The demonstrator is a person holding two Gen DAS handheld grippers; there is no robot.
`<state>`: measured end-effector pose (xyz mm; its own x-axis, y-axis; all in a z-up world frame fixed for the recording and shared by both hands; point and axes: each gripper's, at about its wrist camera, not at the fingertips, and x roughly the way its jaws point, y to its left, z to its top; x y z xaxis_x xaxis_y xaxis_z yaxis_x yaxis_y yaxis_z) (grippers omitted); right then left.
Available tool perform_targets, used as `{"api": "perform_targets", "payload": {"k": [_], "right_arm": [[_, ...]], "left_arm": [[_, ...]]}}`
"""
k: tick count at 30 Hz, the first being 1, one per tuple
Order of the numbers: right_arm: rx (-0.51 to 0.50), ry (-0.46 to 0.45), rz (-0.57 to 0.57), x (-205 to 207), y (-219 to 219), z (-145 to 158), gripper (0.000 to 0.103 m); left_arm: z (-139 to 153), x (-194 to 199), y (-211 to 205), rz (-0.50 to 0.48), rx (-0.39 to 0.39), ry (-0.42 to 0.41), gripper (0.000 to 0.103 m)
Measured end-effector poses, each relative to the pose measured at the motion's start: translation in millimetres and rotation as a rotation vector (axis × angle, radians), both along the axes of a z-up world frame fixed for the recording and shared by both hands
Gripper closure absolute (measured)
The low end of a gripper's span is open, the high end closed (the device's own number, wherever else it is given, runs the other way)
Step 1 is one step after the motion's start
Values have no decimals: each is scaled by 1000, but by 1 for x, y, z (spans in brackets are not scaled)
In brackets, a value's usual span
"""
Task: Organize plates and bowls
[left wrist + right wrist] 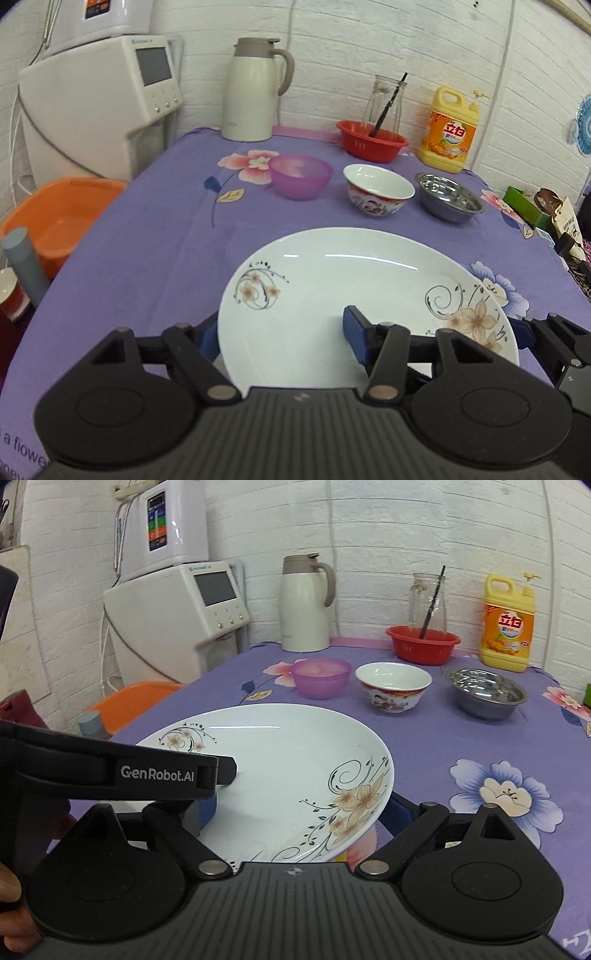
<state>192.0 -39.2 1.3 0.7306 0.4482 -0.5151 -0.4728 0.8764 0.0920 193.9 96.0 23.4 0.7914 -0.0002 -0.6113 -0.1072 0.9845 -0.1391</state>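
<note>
Both grippers, left gripper [284, 341] and right gripper [299, 810], clamp the white round floral ceramic plate [332, 288] above the purple table [155, 240]. Likely carrying; next, lower it level, clear of 3 bowls [378, 188] at 12 o'clock.

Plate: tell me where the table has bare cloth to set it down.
Free: the purple cloth in front of the three bowls, between the purple bowl and the held plate, and the left stretch toward the orange basin. Crowded: the back edge around the jug, red basket and detergent bottle.
</note>
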Motion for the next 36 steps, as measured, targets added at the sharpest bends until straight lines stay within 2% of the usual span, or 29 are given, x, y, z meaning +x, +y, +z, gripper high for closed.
{"api": "perform_targets", "payload": {"k": [4, 7, 10, 13, 17, 20, 25, 31, 36], "right_arm": [[-21, 16, 35, -13, 12, -7, 0], [-49, 27, 43, -19, 20, -13, 0], [-54, 39, 53, -21, 21, -17, 0], [-93, 29, 58, -24, 26, -19, 0], [-111, -8, 42, -26, 26, -15, 0], [-167, -24, 22, -25, 29, -17, 0], [-119, 58, 44, -14, 18, -23, 0], [17, 1, -78, -11, -27, -6, 0], [60, 28, -148, 2, -53, -6, 0]], "left_arm": [[-11, -22, 12, 16, -11, 6, 49], [-22, -26, 20, 17, -43, 24, 48], [-30, -30, 22, 12, -38, 12, 47], [-37, -29, 30, 5, -87, 12, 46], [-33, -30, 26, -17, -48, -22, 43], [-27, -30, 27, -17, -49, -46, 41], [-19, -26, 30, -12, -62, -67, 38], [-11, -22, 27, -21, -63, -86, 37], [-2, -8, 12, -79, -98, -92, 32]]}}
